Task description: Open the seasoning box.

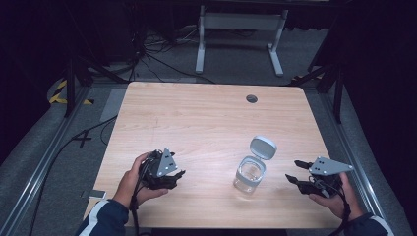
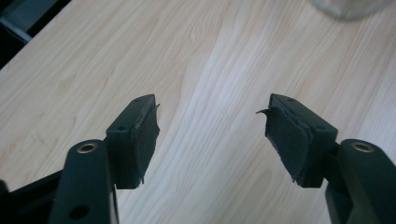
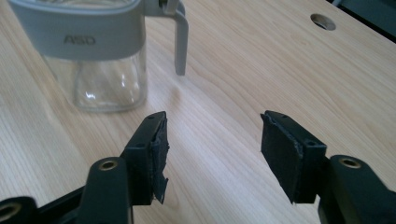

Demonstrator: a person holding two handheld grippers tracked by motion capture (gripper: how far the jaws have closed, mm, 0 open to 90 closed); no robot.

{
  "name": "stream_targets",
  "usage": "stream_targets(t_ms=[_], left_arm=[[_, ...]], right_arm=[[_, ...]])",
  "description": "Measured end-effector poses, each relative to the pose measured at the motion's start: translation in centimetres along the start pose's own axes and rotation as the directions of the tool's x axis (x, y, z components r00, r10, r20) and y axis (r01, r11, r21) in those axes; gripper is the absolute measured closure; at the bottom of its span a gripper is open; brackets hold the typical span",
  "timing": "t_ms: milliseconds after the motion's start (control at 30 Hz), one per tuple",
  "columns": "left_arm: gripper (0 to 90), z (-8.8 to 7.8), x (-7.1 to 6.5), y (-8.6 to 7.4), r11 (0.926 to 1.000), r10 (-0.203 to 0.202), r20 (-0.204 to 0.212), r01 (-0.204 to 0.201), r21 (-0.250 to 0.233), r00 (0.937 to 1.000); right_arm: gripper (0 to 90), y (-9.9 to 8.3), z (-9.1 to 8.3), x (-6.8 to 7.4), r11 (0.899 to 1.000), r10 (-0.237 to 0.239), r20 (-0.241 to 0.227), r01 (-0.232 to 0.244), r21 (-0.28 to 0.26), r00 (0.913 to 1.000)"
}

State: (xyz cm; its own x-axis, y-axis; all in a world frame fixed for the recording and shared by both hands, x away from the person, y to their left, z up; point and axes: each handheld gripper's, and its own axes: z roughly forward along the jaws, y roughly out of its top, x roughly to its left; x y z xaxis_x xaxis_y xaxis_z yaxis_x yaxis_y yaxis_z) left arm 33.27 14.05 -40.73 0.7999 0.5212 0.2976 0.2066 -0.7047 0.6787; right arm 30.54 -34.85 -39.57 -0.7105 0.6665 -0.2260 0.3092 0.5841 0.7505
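Now the big pale wooden table [image 1: 196,123] holds the clear glass jar with a flipped-up grey lid [image 1: 250,173] between both hands; left gripper [image 1: 178,175] and right gripper [image 1: 291,178] gape wide, empty, so come in slowly, level with the jar

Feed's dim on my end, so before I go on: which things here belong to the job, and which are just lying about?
Job:
- glass jar, its grey flip lid standing open
- left tool, open, nothing between its jaws
- right tool, open, nothing between its jaws

Lying about:
- white stand on the floor beyond the table
- floor cables
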Motion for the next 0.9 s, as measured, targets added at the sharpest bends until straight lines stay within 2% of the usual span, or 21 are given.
stream_targets(t_ms=[100, 133, 167, 333, 367, 400, 500, 533, 700, 767, 833, 900], left_arm=[[30.2, -0.4, 0.4, -2.1, 0.9992, -0.023, -0.008, 0.023, 0.031, 0.9997], [29.7, -0.4, 0.4, -2.1, 0.9992, -0.023, -0.008, 0.023, 0.031, 0.9997], [29.7, -0.4, 0.4, -2.8, 0.9989, -0.041, -0.007, 0.041, 0.022, 0.9991], [26.7, -0.8, 0.7, -5.3, 0.9959, -0.077, -0.021, 0.078, 0.047, 0.9968], [26.6, -0.8, 0.7, -5.3, 0.9959, -0.077, -0.021, 0.078, 0.047, 0.9968], [26.5, -0.9, 0.7, -6.2, 0.9945, -0.092, -0.02, 0.093, 0.049, 0.9956], [26.1, -1.0, 0.8, -6.9, 0.9934, -0.099, -0.013, 0.099, 0.058, 0.995], [25.4, -1.1, 0.8, -7.6, 0.9914, -0.117, -0.007, 0.117, 0.059, 0.9931], [24.6, -1.3, 1.1, -8.7, 0.9885, -0.139, 0.007, 0.138, 0.062, 0.9903], [24.1, -1.4, 1.3, -9.3, 0.9855, -0.162, 0.016, 0.161, 0.052, 0.9866], [24.0, -1.6, 1.6, -9.9, 0.9794, -0.196, 0.038, 0.194, 0.055, 0.9798], [23.7, -1.5, 1.7, -10.5, 0.9757, -0.215, 0.041, 0.213, 0.051, 0.9757]], right_arm=[[37.2, -1.0, -0.5, -0.2, 1.0, -0.001, 0.015, 0.001, 0.022, 0.9999], [37.2, -1.2, -0.6, -0.2, 1.0, 0.005, 0.02, -0.006, 0.025, 0.9998], [37.2, -1.2, -0.6, -0.2, 1.0, 0.005, 0.02, -0.006, 0.025, 0.9998], [34.9, -3.0, -1.1, -0.4, 0.999, 0.01, 0.045, -0.012, 0.053, 0.999], [34.9, -3.0, -1.1, -0.4, 0.999, 0.01, 0.045, -0.012, 0.053, 0.999], [34.7, -3.7, -1.3, -0.6, 0.997, 0.03, 0.047, -0.033, 0.065, 0.9985], [34.6, -4.7, -1.5, -0.8, 0.996, 0.038, 0.057, -0.043, 0.08, 0.9977], [34.6, -5.5, -1.6, -1.0, 0.995, 0.049, 0.067, -0.055, 0.088, 0.9965], [34.0, -7.3, -2.2, -1.4, 0.992, 0.088, 0.077, -0.094, 0.082, 0.9932], [33.4, -8.1, -2.5, -1.6, 0.988, 0.121, 0.09, -0.128, 0.083, 0.9886], [32.1, -8.7, -2.7, -1.8, 0.985, 0.149, 0.089, -0.155, 0.073, 0.9848], [31.6, -9.3, -2.8, -2.0, 0.981, 0.174, 0.093, -0.18, 0.069, 0.9804]])
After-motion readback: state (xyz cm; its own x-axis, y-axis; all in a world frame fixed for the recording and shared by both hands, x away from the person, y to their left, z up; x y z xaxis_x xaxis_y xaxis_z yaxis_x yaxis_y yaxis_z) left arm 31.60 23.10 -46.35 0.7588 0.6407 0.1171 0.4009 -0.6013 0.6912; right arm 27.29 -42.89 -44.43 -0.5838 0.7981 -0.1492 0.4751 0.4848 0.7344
